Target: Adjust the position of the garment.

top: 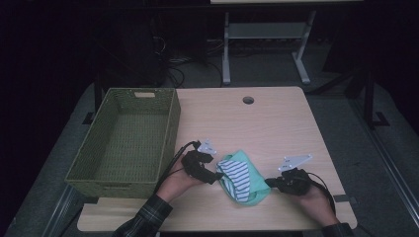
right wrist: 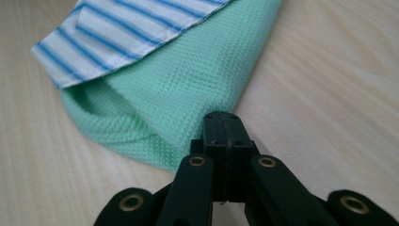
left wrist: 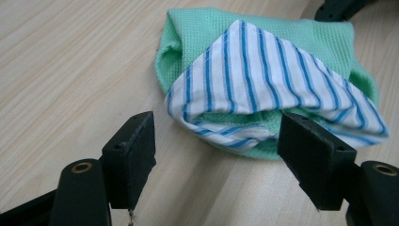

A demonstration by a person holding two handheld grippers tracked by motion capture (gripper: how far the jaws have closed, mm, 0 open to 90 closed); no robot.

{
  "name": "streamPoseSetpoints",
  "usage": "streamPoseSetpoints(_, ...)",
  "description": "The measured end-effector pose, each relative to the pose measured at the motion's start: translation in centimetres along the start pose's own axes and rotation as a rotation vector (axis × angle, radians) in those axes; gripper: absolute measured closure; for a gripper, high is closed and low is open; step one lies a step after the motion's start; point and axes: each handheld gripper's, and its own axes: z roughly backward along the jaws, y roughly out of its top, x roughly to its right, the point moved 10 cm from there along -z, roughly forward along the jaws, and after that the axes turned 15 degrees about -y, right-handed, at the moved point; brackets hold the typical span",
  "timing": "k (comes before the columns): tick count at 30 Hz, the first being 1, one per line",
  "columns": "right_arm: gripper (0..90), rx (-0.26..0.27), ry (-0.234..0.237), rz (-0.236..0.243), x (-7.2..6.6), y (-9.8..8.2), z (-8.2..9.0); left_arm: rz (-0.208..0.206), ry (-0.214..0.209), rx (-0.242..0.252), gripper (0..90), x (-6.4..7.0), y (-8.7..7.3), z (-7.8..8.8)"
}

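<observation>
Lying bunched, waffle-knit green cloth [top: 257, 183], smooth striped cloth [top: 236, 175], woven basket [top: 89, 170]

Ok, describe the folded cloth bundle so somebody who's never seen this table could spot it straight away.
On the wooden table, right of the green woven basket, look near the front edge between the person's two claws. The cloth bundle lies there: mint-green waffle fabric folded with a white, blue-striped cloth on top, the only soft thing on the tabletop.
</observation>
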Motion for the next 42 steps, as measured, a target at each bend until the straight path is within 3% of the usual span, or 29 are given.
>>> streamPoseSetpoints(6,89.6,0.004,0.005,0.016,-1.1,0.0,0.2,-0.004,0.001,-0.006,27.5,0.0,-0.1,0.0)
streamPoseSetpoints(8,89.4,0.015,-0.008,0.017,-0.6,0.1,0.3,-0.005,0.002,-0.008,27.5,-0.1,-0.1,0.0)
streamPoseSetpoints(12,85.3,0.048,-0.057,-0.031,1.2,0.2,1.2,-0.005,0.002,-0.008,27.5,-0.1,-0.1,0.0)
streamPoseSetpoints(15,75.9,0.066,-0.117,-0.075,3.1,-0.4,1.6,-0.015,0.001,-0.011,27.5,0.0,0.0,-0.1)
streamPoseSetpoints(20,50.6,0.056,-0.220,-0.146,6.3,-2.0,1.8,-0.022,-0.005,-0.010,27.5,0.3,0.1,-0.1)
streamPoseSetpoints(26,28.3,0.028,-0.318,-0.192,8.7,-3.4,1.3,-0.037,-0.011,-0.008,26.8,0.5,0.4,-0.1)
streamPoseSetpoints(30,24.4,0.038,-0.327,-0.216,9.4,-3.6,1.2,-0.052,-0.025,-0.003,26.7,1.1,0.7,-0.3)
streamPoseSetpoints(33,16.8,0.064,-0.333,-0.221,9.5,-3.7,0.9,-0.071,-0.035,-0.004,26.4,1.6,1.0,-0.5)
streamPoseSetpoints(42,15.5,0.061,-0.340,-0.230,9.5,-3.8,0.9,-0.099,-0.058,-0.027,25.2,2.7,1.3,-1.8)
